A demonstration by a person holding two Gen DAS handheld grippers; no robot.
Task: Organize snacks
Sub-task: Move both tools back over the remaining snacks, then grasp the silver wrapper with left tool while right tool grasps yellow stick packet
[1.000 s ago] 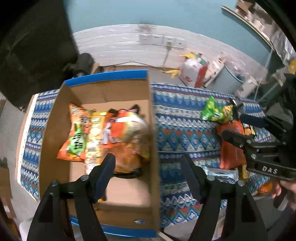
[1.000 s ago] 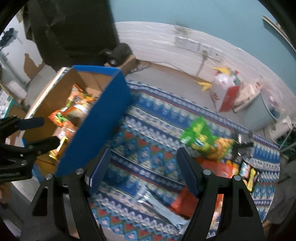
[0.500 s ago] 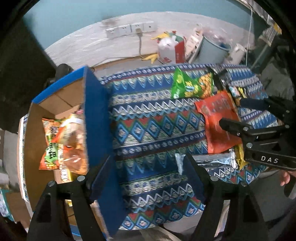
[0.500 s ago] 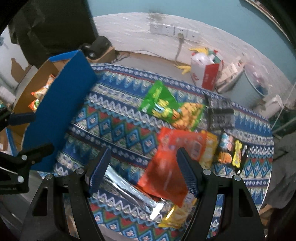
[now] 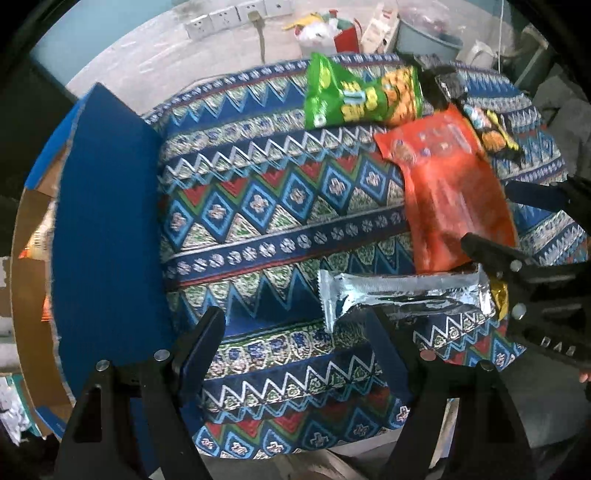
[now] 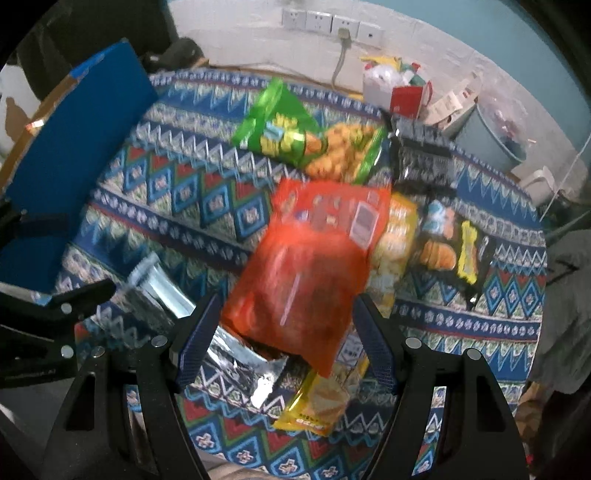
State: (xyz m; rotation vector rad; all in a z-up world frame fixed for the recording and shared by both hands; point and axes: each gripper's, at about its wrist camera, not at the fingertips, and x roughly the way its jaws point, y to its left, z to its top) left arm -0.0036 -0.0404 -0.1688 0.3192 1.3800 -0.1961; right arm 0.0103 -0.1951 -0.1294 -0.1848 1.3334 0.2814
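Both the left gripper (image 5: 295,334) and right gripper (image 6: 286,332) hung spread and empty. The crinkly orange plastic snack bag (image 6: 314,266), overlapping the silver foil packet (image 5: 399,295), lay under the right; pinching both risked a slip.

teal wall (image 6: 461,22) far ahead of jaws, white lower band with sockets (image 6: 328,23), plugged cable (image 6: 338,62), grey bucket (image 6: 491,136) ahead right, patterned tablecloth (image 5: 266,206) under jaws

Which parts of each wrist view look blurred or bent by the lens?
Left wrist view: the orange bag is smeared while the silver packet stays fairly crisp; the tablecloth's stripes bow outward. Right wrist view: the orange bag and silver packet are both smeared.
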